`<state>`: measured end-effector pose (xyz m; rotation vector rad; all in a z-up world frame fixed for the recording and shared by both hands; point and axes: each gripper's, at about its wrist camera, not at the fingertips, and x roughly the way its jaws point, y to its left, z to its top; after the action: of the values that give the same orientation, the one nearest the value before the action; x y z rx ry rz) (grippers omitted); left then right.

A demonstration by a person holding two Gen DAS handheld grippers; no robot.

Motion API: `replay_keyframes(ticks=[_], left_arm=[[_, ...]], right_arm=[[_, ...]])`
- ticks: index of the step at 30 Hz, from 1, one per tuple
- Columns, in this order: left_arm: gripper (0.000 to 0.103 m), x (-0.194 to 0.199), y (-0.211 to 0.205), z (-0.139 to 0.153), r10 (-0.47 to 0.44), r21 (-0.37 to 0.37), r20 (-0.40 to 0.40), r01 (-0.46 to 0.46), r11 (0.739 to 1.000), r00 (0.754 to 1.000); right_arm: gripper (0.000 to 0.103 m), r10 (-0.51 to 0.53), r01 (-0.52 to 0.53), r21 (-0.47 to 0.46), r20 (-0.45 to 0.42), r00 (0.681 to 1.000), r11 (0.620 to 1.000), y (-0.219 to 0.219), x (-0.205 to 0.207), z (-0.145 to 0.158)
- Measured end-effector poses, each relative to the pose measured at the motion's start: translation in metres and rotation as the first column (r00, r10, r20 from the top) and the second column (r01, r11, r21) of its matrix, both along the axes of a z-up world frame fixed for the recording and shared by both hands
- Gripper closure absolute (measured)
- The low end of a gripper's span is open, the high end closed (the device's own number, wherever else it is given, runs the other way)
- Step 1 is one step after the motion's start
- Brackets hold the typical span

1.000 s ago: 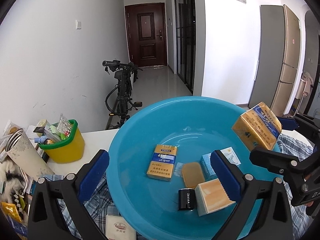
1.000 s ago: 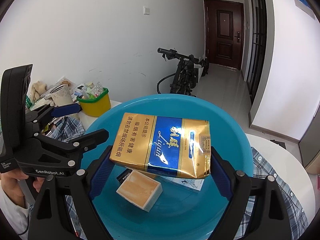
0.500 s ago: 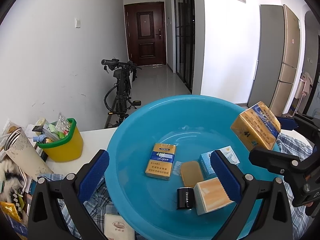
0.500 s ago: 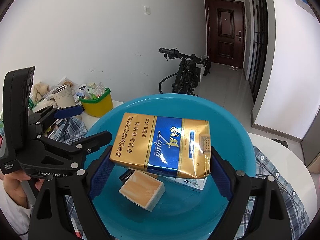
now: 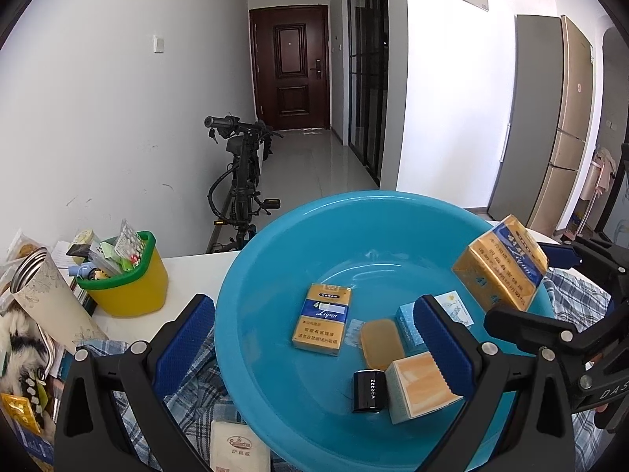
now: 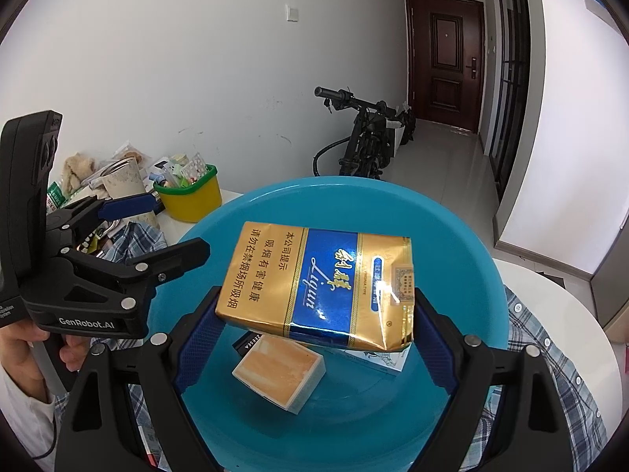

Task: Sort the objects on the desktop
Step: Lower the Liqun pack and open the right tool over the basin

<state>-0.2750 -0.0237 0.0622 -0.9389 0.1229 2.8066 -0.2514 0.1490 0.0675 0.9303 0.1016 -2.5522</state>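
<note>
Cigarette carton (image 6: 318, 285), gold with a blue band, hangs tilted above a blue plastic basin (image 5: 275, 275), pinched end to end between the blue pads of the right tool (image 6: 316, 314). The white worktop (image 5: 188, 271) carries the basin, with a blue checked cloth (image 5: 188, 385) spread beneath it. Behind the worktop, a black bicycle (image 5: 243, 181) leans at a white wall, and a dark brown door (image 5: 291, 74) closes off the hallway.

The left tool (image 5: 314, 346) sits low at the basin's near rim with its pads spread wide and nothing between them; the rim passes through the gap. In the right wrist view a person's hand (image 6: 27, 338) grips its black handle.

A yellow tub with a green rim (image 5: 125, 279), stuffed with small packets, stands left of the basin beside a beige tumbler (image 5: 47, 299) lying tilted.

On the basin floor lie a smaller gold-and-blue cigarette pack (image 5: 322, 318), flat, a pale orange box (image 5: 420, 387) on its side, a light blue-and-white box (image 5: 456, 306) partly hidden by the left tool's pad, an orange oval case (image 5: 381, 344), and a small black cylinder (image 5: 367, 391) touching the orange box.
</note>
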Motion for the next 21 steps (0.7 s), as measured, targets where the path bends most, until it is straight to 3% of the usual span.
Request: replay_keyframes(ticks=[21], left_arm=[[0.0, -0.0017, 0.0063, -0.0042, -0.003, -0.025, 0.008, 0.003, 1.0, 1.0]], right_arm=[[0.015, -0.012, 0.012, 0.004, -0.004, 1.0, 1.0, 0.0045, -0.0026, 0.0005]])
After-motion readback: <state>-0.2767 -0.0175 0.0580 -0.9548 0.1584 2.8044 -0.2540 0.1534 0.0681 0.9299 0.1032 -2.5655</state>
